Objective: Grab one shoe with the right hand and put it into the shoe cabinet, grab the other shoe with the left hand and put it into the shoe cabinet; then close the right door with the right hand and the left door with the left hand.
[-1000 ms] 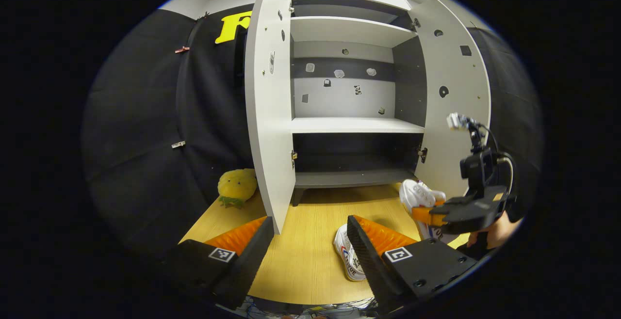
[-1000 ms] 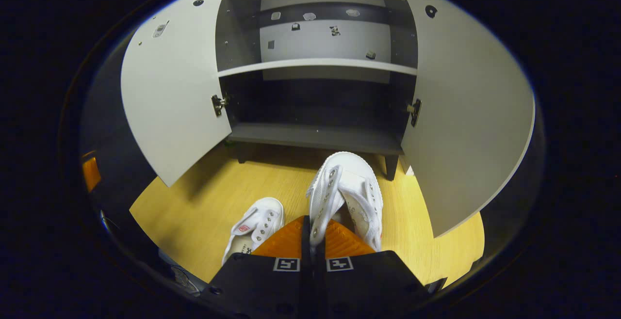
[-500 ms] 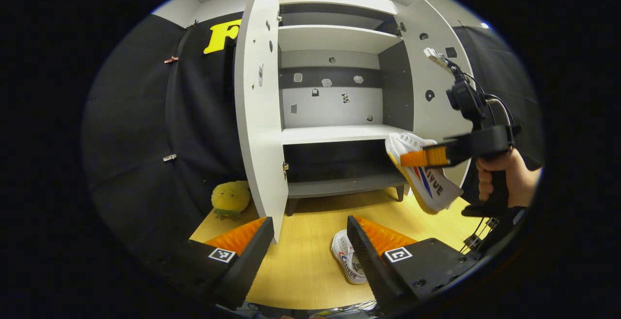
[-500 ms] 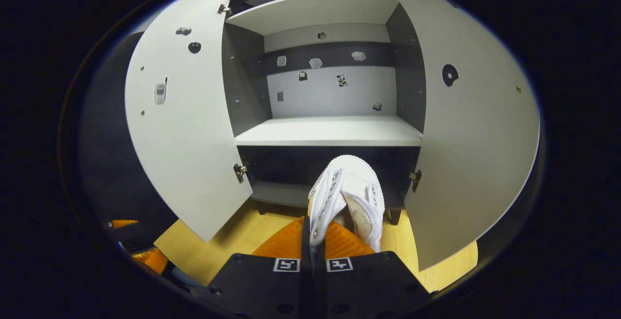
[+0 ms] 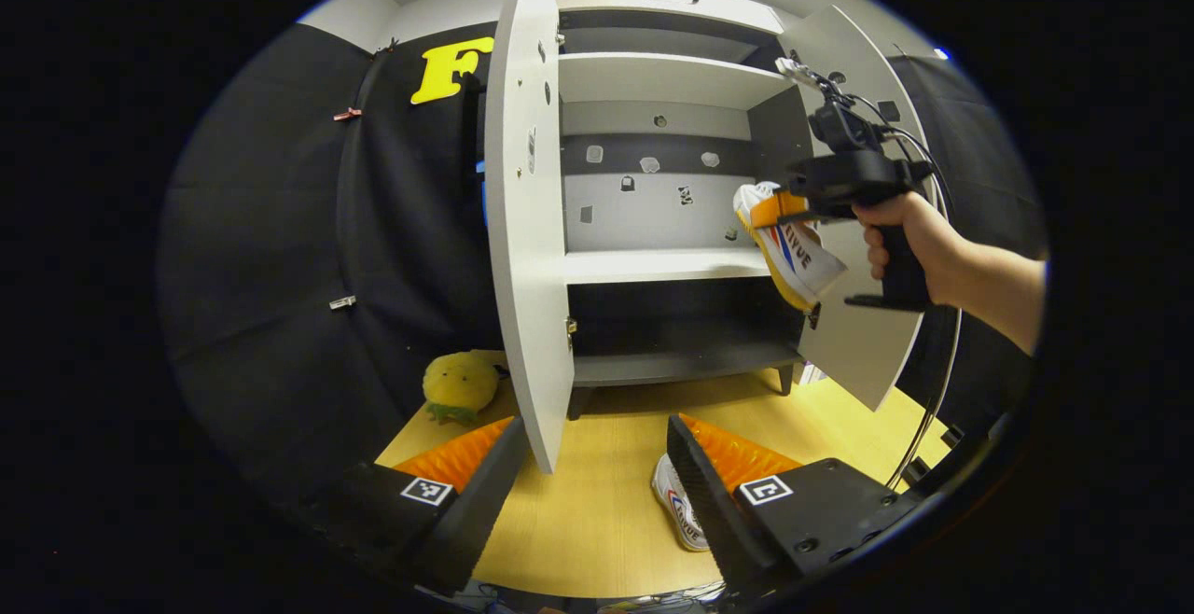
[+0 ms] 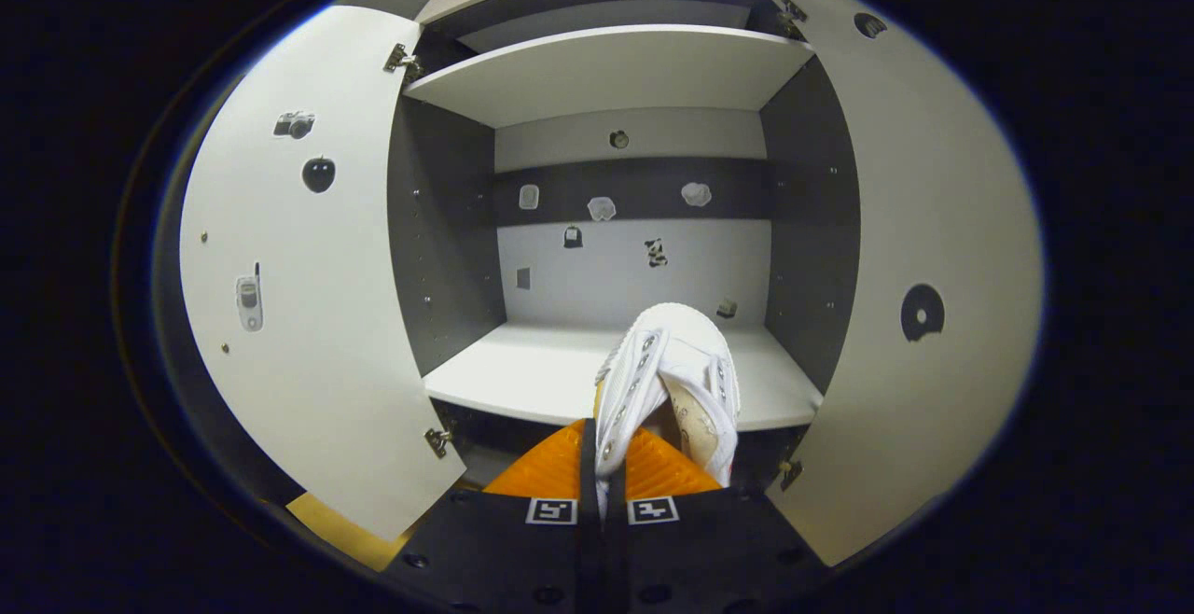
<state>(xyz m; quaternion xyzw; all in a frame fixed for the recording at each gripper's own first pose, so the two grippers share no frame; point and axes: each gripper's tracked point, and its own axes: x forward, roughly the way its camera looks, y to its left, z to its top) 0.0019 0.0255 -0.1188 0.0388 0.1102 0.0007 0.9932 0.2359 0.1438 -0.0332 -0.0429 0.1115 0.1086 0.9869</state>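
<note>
Your right gripper [image 6: 602,465] has its jaws clenched on the collar of a white canvas shoe [image 6: 670,381], toe pointing ahead and hanging in the air before the front edge of the pale middle shelf [image 6: 522,376] of the shoe cabinet [image 6: 438,250]. In the left gripper view the same shoe [image 5: 788,241] shows a yellow sole and a striped side, tilted toe-up, level with that shelf at the cabinet's right side, with your hand [image 5: 909,241] on the grip behind it. Both doors stand wide: the left door [image 6: 298,315] and the right door [image 6: 923,315] flank the opening, and the bay between the dark side walls has room on either side of the shoe. Your left gripper [image 5: 588,465] hangs low over the wooden worktop [image 5: 597,502] with its jaws released and holding nothing. The second shoe [image 5: 676,507] lies on its side on the worktop, just beside the right-hand finger [image 5: 709,493] and partly hidden by it. The left door's lower edge hangs between the two fingers in that view. A yellow plush toy [image 5: 457,385] sits on the worktop to the left of that door.
</note>
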